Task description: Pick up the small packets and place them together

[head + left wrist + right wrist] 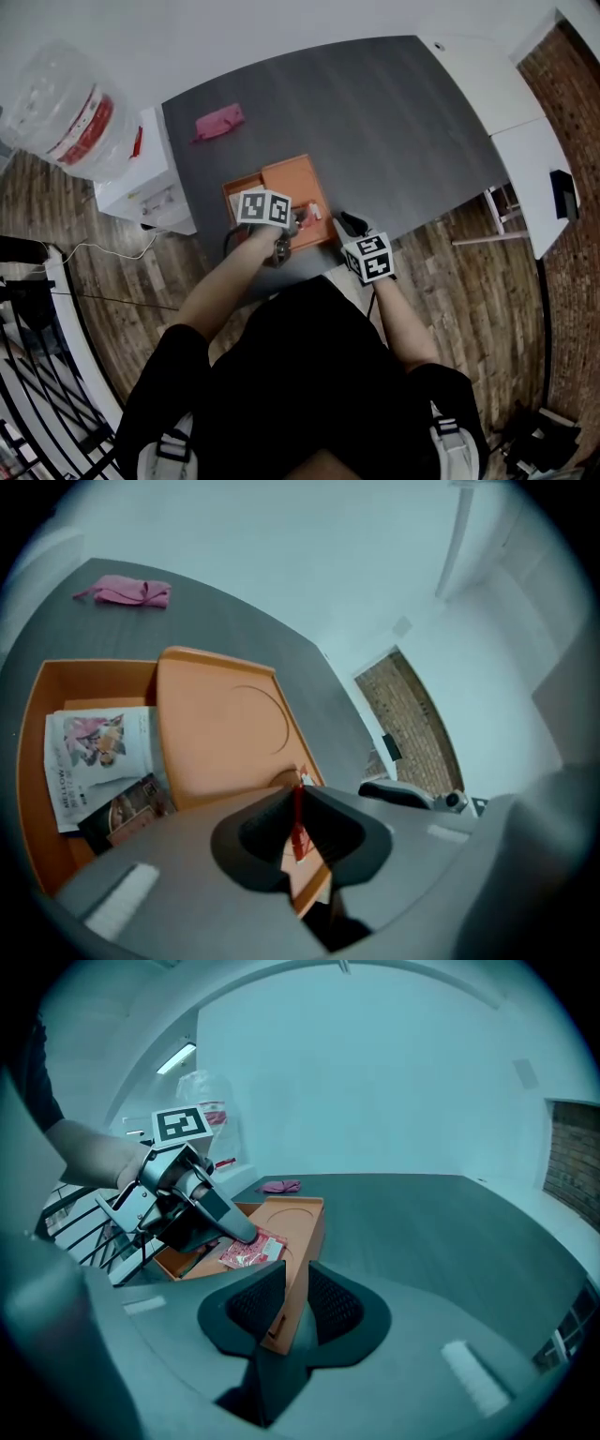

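An orange tray (291, 178) (216, 733) (305, 1218) lies near the front edge of the dark grey table (394, 122). My left gripper (302, 222) (298, 808) (246, 1235) is shut on a small red packet (315, 213) (298, 832) (251, 1251), which it holds just over the tray's raised flat part. A white pouch (98, 761) and a dark packet (127, 808) lie in the tray's sunken left compartment. My right gripper (345, 222) (295, 1283) hovers at the tray's near right corner. Its jaws are open, and the tray's corner shows through the gap.
A pink cloth (218, 123) (127, 591) (279, 1186) lies at the table's far left. A clear water jug (70, 117) stands on a white cabinet (141, 187) left of the table. A white desk (506, 103) adjoins the right side. Black railings show at lower left.
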`<state>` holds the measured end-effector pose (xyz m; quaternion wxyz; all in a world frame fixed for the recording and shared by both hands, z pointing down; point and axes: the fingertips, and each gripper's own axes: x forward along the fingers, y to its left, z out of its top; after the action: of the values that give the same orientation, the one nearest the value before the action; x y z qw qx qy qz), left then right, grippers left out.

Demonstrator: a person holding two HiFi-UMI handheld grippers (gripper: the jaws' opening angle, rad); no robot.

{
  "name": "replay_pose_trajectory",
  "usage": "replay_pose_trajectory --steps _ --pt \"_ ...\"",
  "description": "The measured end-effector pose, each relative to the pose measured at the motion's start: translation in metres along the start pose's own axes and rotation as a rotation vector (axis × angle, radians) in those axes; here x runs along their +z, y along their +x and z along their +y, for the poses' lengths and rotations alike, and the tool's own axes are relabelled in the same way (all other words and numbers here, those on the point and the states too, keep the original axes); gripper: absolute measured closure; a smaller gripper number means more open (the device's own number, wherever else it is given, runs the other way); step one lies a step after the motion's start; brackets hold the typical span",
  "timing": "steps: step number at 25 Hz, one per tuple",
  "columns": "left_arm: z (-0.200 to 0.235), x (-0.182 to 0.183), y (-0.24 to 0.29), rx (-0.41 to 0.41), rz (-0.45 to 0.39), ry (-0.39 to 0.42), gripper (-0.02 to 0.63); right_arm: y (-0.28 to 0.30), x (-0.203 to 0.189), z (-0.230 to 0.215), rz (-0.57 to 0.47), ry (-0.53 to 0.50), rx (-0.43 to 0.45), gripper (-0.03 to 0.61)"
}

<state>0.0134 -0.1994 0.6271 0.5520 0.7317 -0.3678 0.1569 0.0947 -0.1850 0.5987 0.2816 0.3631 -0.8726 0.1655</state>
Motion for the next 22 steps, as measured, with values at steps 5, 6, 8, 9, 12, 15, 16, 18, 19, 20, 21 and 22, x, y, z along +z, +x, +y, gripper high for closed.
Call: replay_pose_trajectory --steps 5,6,8,9,12,15,16,18,19,20,21,22 --pt "0.005 -0.007 0.001 0.063 0.044 0.066 0.499 0.002 0.001 -0.001 -0.012 0.003 0.010 0.502" --pt "0.006 -0.007 0.000 0.075 0.048 0.077 0.494 0.003 0.001 -0.001 -0.012 0.006 0.013 0.502" --pt "0.008 -0.008 -0.002 0.091 0.055 0.094 0.470 0.004 0.000 0.000 -0.010 0.012 0.018 0.502" --pt "0.009 -0.008 -0.003 0.092 0.055 0.104 0.455 0.006 0.000 0.001 -0.011 0.012 0.020 0.502" --pt "0.006 -0.002 -0.014 0.086 0.004 0.153 0.422 0.008 0.001 0.003 -0.011 0.006 0.028 0.502" --pt "0.007 0.012 -0.033 0.080 -0.093 0.211 0.422 0.008 0.006 0.005 -0.022 -0.002 0.039 0.502" --pt "0.010 0.017 -0.040 0.080 -0.124 0.234 0.422 0.008 0.009 0.005 -0.028 -0.004 0.041 0.502" --pt "0.018 0.027 -0.055 0.092 -0.180 0.301 0.422 0.009 0.014 0.006 -0.041 -0.006 0.044 0.503" --pt "0.023 0.031 -0.063 0.106 -0.204 0.338 0.422 0.010 0.016 0.007 -0.047 -0.006 0.046 0.503" --pt "0.029 0.035 -0.072 0.118 -0.226 0.367 0.422 0.011 0.017 0.009 -0.050 -0.007 0.049 0.503" --pt "0.034 0.037 -0.081 0.125 -0.249 0.387 0.422 0.012 0.019 0.010 -0.053 -0.011 0.054 0.503" --pt "0.038 0.040 -0.090 0.127 -0.276 0.396 0.423 0.012 0.020 0.012 -0.055 -0.017 0.058 0.503"
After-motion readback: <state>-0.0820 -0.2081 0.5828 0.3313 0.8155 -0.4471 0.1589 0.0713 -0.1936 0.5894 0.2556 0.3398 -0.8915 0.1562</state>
